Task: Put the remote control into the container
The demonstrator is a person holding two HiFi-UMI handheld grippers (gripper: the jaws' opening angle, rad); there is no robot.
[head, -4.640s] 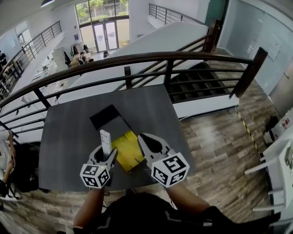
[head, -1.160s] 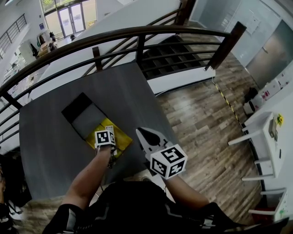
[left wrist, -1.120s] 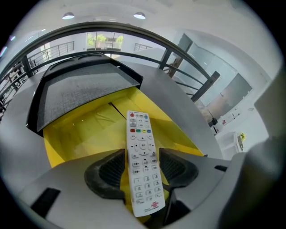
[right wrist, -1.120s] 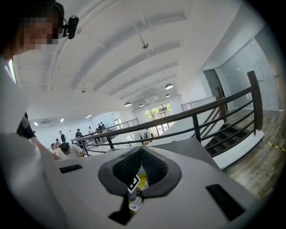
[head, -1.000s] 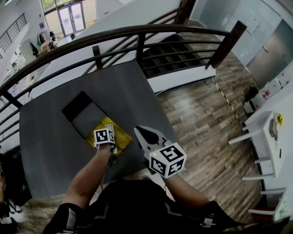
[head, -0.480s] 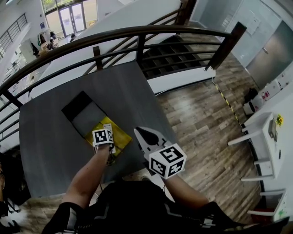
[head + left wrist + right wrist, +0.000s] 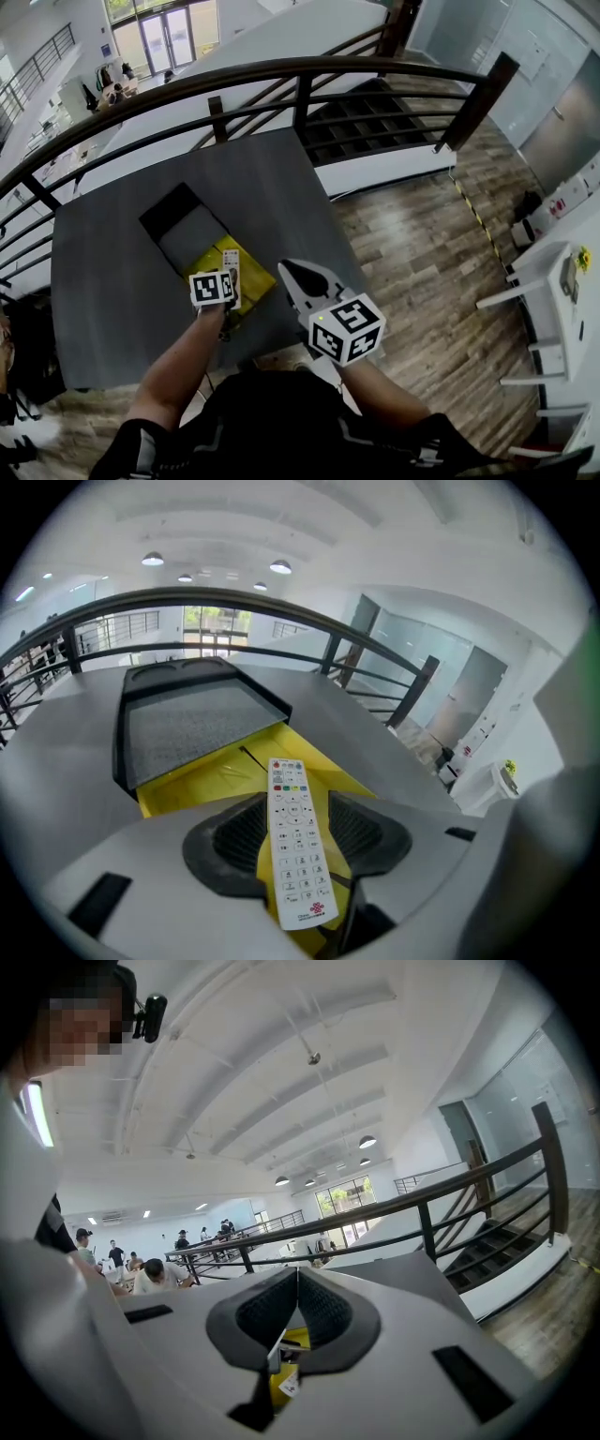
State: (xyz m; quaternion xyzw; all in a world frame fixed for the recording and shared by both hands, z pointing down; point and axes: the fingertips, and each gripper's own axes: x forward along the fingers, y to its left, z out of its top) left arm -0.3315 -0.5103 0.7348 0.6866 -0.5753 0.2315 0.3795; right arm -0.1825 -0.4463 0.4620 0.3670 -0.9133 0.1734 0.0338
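Work surface: a dark grey table [image 7: 103,281] set against a black railing [image 7: 309,70]. Beyond the rail lie a staircase [image 7: 370,117] and an open hall; a wooden floor [image 7: 422,234] runs past the right gripper's side.

Left gripper [image 7: 295,803]: the fingers have just been closing and now pinch the white remote control [image 7: 297,841] by its long edges, buttons up. Its far end projects ahead of the fingertips, over the yellow container [image 7: 197,780] directly in front of them. Whether that end touches the container cannot be confirmed.

Beyond the container, further ahead of the left fingertips, sits a black tray with a grey floor [image 7: 187,719], touching the container's far side.

Right gripper [image 7: 298,1274]: the fingers are pressed together at the tips with nothing held. It is near the table edge, with the container to the left of its fingertips.
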